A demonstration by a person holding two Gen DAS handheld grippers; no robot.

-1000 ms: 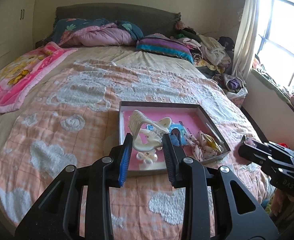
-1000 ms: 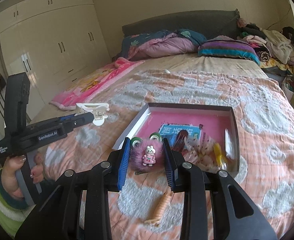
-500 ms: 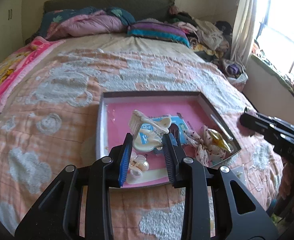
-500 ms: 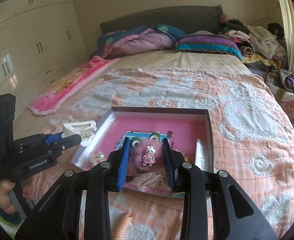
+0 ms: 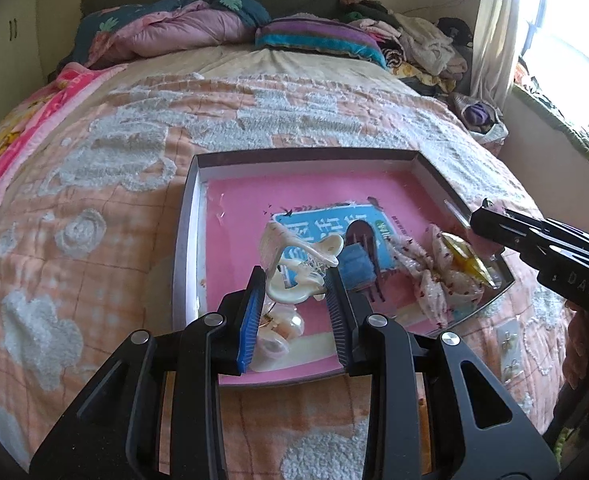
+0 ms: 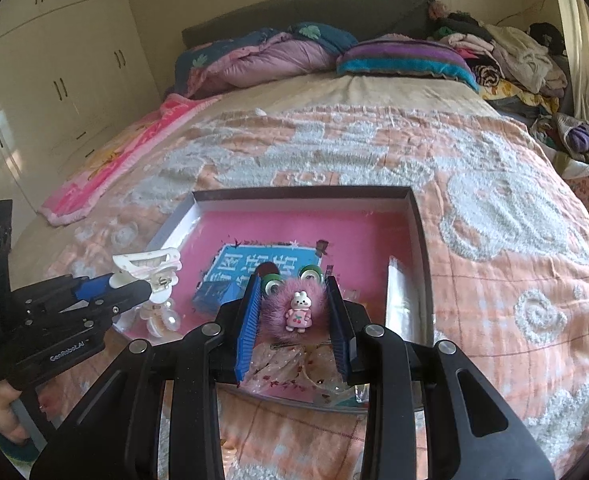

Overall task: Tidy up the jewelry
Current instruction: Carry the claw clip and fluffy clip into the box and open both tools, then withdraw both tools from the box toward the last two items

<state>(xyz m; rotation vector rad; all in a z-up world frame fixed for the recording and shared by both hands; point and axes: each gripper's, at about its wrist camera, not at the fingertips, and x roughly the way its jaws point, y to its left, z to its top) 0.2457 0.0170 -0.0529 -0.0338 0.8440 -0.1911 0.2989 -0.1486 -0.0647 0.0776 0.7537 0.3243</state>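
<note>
A wide bed fills both views, covered by a peach quilt [image 5: 106, 208] with fluffy white cloud and heart patches. On the quilt sits a shallow open box [image 5: 188, 216] with a pink floor, and a blue printed card [image 5: 326, 228] lies flat inside it.

Over the last second both grippers have moved forward and down, so the box now looms much larger and sits directly beneath them. I judge this to mean both carried pieces are about to be dropped in; neither has been let go yet.

The left gripper [image 5: 294, 300] is closed narrowly on a cream hair claw clip [image 5: 294, 264], held above the near left part of the box. The right gripper [image 6: 292, 312] is clamped on a fuzzy purple hair tie [image 6: 294, 312] bearing a small bunny charm [image 6: 300, 312], poised over the box's near edge.

Only the left wrist view shows the box's near right corner, where a floral fabric bow [image 5: 434, 280] and a yellow clip [image 5: 466, 260] lie, plus pearl-like pieces [image 5: 278, 332] under the left fingers and a small earring card [image 5: 508, 344] out on the quilt. Only the right wrist view shows the person's left hand [image 6: 2, 416] gripping its handle, and the clip seen from the side.
</note>
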